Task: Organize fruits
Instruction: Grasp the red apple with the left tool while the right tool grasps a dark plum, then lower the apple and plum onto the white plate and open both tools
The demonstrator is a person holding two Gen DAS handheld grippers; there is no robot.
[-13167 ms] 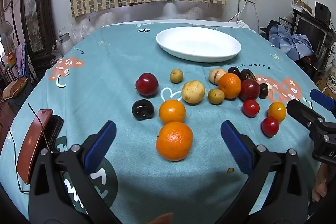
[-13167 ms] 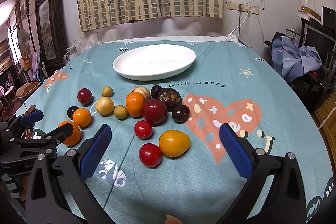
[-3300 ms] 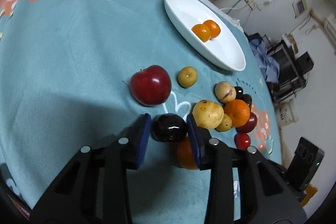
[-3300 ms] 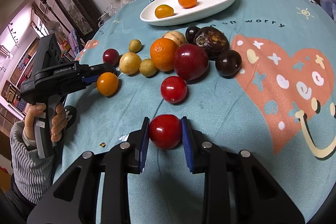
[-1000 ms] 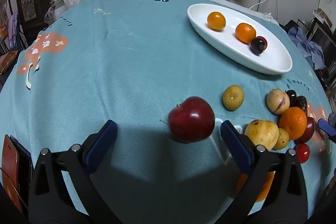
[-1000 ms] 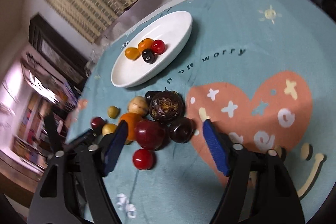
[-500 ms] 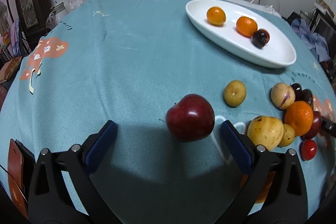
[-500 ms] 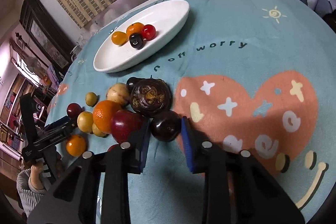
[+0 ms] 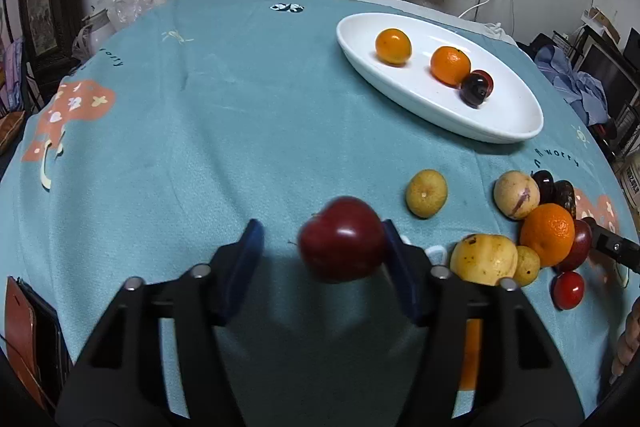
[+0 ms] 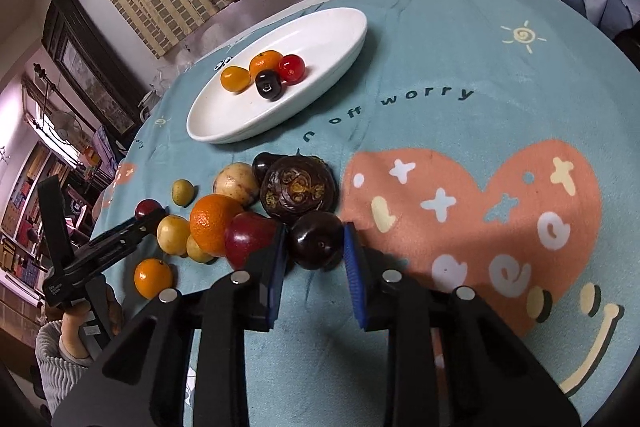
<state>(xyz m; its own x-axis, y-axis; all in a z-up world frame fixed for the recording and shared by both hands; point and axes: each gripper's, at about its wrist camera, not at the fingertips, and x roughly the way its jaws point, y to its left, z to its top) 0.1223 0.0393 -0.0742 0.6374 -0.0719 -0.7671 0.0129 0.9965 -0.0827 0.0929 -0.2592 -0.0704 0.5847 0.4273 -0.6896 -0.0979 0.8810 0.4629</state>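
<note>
While the left gripper (image 9: 322, 251) hung over the teal patterned cloth covering the surface (image 9: 208, 115), its blue-padded fingers (image 9: 244, 259) had just been closing around a glossy dark red apple (image 9: 342, 239). The right-hand pad touched the apple's side, but a gap showed between the left-hand pad and the fruit, so it was not yet clamped. Just right of the apple lay a small yellow-green round fruit (image 9: 426, 193), then a cluster: a pale yellow pear-like fruit (image 9: 484, 259), a beige round fruit with a purple streak (image 9: 516, 194), a textured orange (image 9: 552, 234) and a small red cherry tomato (image 9: 569, 289) at its near edge. Farther back and to the right stood a white oval ceramic dish (image 9: 500, 123) holding a smooth orange fruit (image 9: 393, 46), a mandarin (image 9: 450, 65) and a dark plum (image 9: 474, 89), the last two touching.

From the right wrist camera, the left gripper appeared at the left edge, held by a hand (image 10: 80, 315) in a grey knitted sleeve (image 10: 60, 359). The right gripper (image 10: 314, 253) was clenched on a shiny dark purple plum (image 10: 316, 241), both blue pads pressing its sides as it sat on the cloth. Touching the plum from behind was a large brown wrinkled round fruit (image 10: 298, 191), and a dark red fruit (image 10: 250, 237) lay just left of the left finger. A big salmon heart print (image 10: 480, 219) spread to the right.
</note>
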